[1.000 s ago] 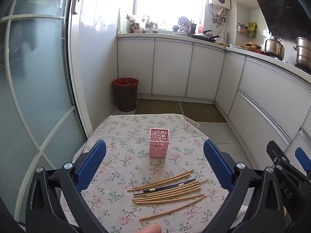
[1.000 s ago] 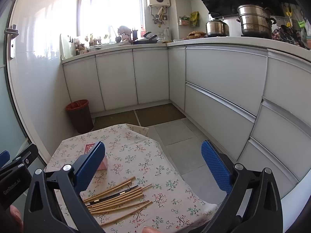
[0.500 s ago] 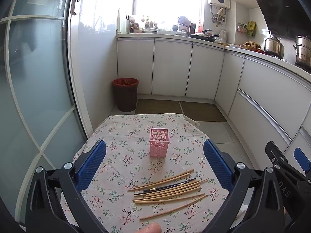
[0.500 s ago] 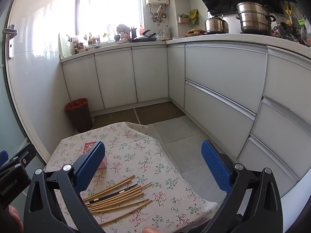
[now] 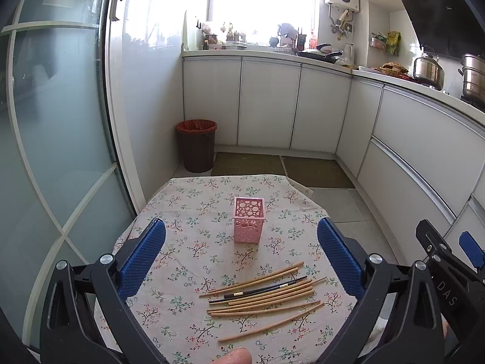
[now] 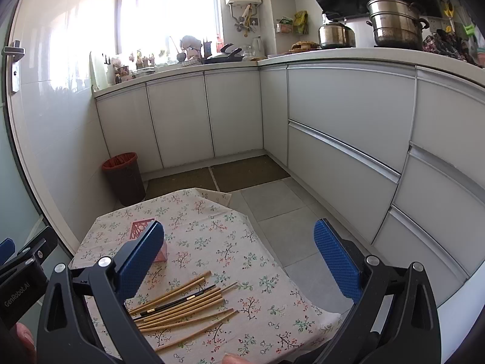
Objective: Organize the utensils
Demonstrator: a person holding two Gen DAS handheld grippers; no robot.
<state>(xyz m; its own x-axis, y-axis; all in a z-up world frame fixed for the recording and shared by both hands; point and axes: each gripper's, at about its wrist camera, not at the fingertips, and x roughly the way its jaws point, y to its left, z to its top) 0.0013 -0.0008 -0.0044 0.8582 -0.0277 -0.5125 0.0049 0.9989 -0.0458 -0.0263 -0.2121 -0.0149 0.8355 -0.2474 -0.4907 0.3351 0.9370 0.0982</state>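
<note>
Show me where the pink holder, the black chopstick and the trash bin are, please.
pink holder (image 5: pixel 248 228): left wrist view, on its perforated front wall.
black chopstick (image 5: pixel 260 289): left wrist view, mid-shaft, among the wooden ones.
trash bin (image 6: pixel 125 179): right wrist view, on its brown side.

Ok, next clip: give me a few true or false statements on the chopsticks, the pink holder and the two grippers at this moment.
1. The pink holder stands upright on the floral tablecloth. True.
2. Several chopsticks already stand inside the holder. False: all lie flat on the cloth, nearer the camera than the holder, which looks empty.
3. The left gripper has its jaws wide apart and holds nothing. True.
4. The right gripper is clamped on a chopstick. False: its jaws are open and empty, above the table.
5. One chopstick in the bunch is dark; the rest are light wood. True.
</note>
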